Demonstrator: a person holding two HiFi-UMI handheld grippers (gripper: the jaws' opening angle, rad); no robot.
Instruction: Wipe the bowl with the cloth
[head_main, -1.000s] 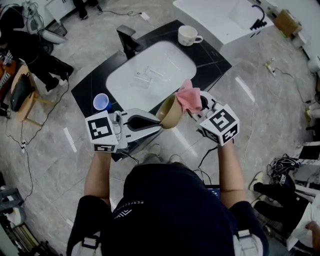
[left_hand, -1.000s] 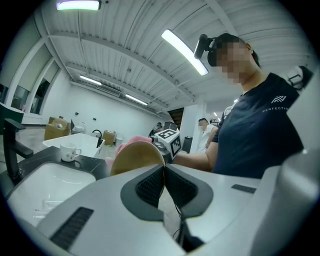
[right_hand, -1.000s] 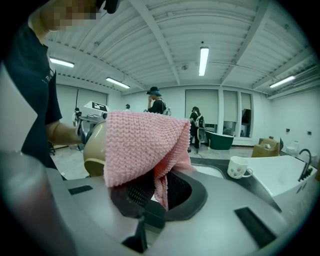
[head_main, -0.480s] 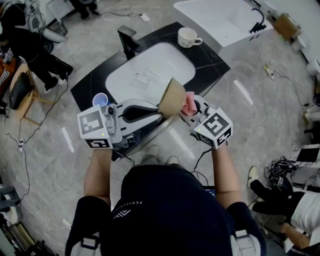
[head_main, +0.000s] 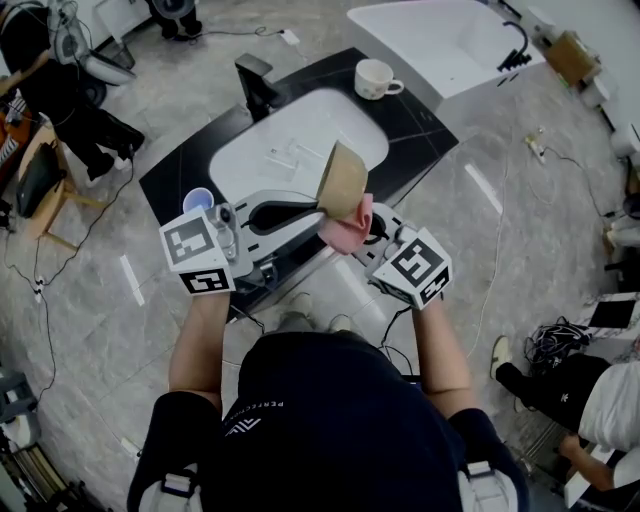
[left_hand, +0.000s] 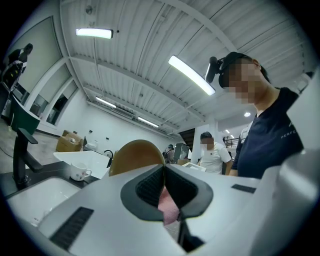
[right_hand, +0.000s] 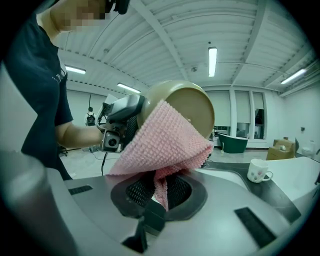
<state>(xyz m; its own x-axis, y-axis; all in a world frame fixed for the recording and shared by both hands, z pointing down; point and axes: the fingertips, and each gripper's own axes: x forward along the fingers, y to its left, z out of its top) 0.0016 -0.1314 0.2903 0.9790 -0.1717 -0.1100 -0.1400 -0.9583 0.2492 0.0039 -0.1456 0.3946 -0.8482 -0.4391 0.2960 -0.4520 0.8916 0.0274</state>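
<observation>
The tan bowl (head_main: 342, 180) is up in the air over the front edge of the counter, tipped on its side. My left gripper (head_main: 318, 205) is shut on its rim; in the left gripper view the bowl (left_hand: 135, 154) rises just behind the closed jaws of that gripper (left_hand: 164, 171). My right gripper (head_main: 362, 232) is shut on the pink cloth (head_main: 345, 228), which lies against the lower outside of the bowl. In the right gripper view the cloth (right_hand: 165, 142) drapes from the right gripper (right_hand: 160, 189) up onto the bowl (right_hand: 190, 102).
Below lies a black counter (head_main: 420, 125) with a white sink basin (head_main: 300, 145), a black faucet (head_main: 255, 78), a white mug (head_main: 375, 75) and a blue cup (head_main: 198, 200). A white tub (head_main: 450, 40) stands at the back right. People and cables are on the floor around.
The bowl has risen and tipped further on its side. The cloth has slid from the bowl's upper right down to its lower outside, the right gripper moving left with it.
</observation>
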